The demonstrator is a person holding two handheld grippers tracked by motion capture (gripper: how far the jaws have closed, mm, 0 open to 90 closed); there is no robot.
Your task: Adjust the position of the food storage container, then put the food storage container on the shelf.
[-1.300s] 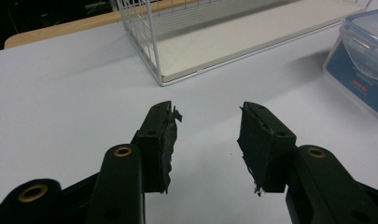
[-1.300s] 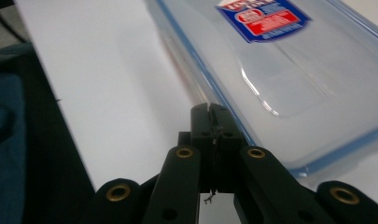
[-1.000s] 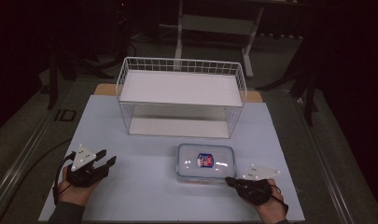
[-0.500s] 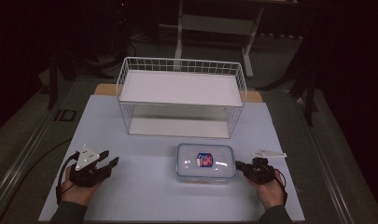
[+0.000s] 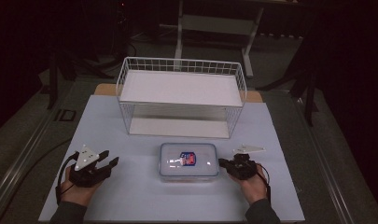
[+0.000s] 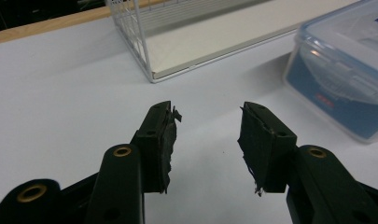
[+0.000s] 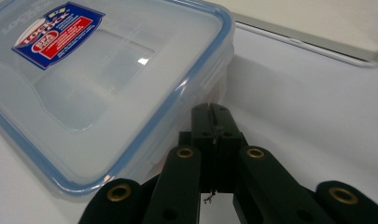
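A clear plastic food box (image 5: 189, 161) with a blue-rimmed lid and a red and blue label lies on the white table, in front of a white wire rack (image 5: 182, 95). My left gripper (image 5: 107, 163) rests on the table left of the box, open, nothing between its jaws; its own view has the box (image 6: 345, 79) at the right and the rack (image 6: 186, 42) ahead. My right gripper (image 5: 221, 163) is shut with its tips against the box's right side; in its view the shut tips (image 7: 213, 112) sit at the box's (image 7: 98, 79) lid edge.
The white table mat (image 5: 130, 200) has free room at the front and left. The rack's lower tray (image 5: 177, 127) stands just behind the box. Dark floor and metal frame legs (image 5: 179, 28) lie beyond the table.
My right gripper has moved forward and left, up to the box's right side. The left gripper has shifted slightly toward the box.
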